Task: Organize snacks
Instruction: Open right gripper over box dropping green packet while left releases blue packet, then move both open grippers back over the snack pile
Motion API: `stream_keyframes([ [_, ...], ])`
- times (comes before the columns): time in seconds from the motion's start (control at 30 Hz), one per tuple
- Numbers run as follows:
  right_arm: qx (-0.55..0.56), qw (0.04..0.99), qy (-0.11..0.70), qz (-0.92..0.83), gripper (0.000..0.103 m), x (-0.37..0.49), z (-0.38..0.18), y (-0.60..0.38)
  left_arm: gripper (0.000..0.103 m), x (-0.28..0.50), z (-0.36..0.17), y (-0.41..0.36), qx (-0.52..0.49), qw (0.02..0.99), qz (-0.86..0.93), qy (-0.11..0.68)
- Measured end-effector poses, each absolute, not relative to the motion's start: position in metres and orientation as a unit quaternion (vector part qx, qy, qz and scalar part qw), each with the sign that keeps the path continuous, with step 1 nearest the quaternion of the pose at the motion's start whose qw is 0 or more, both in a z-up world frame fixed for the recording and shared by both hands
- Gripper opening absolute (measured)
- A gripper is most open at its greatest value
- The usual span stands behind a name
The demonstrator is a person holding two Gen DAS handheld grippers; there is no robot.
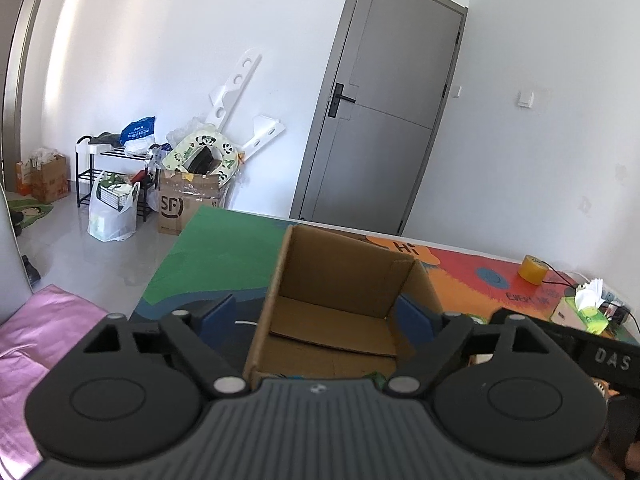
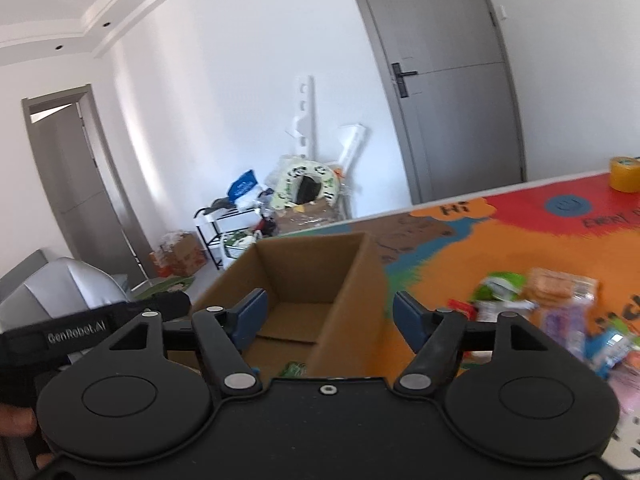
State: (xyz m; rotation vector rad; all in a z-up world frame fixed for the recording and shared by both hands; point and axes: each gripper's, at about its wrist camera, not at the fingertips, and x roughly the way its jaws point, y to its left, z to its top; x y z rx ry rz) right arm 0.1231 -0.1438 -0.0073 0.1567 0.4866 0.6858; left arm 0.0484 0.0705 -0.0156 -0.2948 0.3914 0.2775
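An open cardboard box (image 1: 340, 280) stands on the colourful table mat (image 1: 216, 256), right in front of both grippers. My left gripper (image 1: 316, 316) is open, its blue pads (image 1: 218, 316) spread about as wide as the box, with nothing between them but the box's opening. My right gripper (image 2: 330, 314) is open too and holds nothing; one pad is over the box (image 2: 304, 276) interior and the other is outside its right wall. A green packet (image 2: 294, 369) lies on the box floor. A pile of loose snack packets (image 2: 560, 300) lies on the mat (image 2: 460, 256) to the right of the box.
A yellow tape roll (image 1: 534, 270) and a green tissue box (image 1: 580, 312) with cables sit at the table's far right. Pink cloth (image 1: 40, 340) lies left of the table. A hand (image 2: 16, 420) shows at the lower left. Floor clutter and a grey door (image 1: 384, 120) lie beyond.
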Motion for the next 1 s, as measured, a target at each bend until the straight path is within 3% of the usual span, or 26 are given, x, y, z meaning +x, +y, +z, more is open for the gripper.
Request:
stream_keyframes([
  [0.4,0.099,0.920,0.244,0.291,0.089,0.113,-0.014,-0.195,0.090,0.047,-0.012,0.029,-0.117,0.967,0.103,0.203],
  [0.67,0.104,0.928,0.247,0.259,0.094,0.105,-0.018,-0.234,0.094,0.050,-0.016,-0.003,-0.105,0.970,0.058,0.213],
  [0.77,0.105,0.931,0.247,0.247,0.102,0.102,-0.020,-0.246,0.095,0.052,-0.019,-0.015,-0.102,0.969,0.045,0.219],
  [1.0,0.110,0.937,0.245,0.222,0.103,0.100,-0.026,-0.274,0.096,0.057,-0.022,-0.040,-0.089,0.969,0.017,0.229],
])
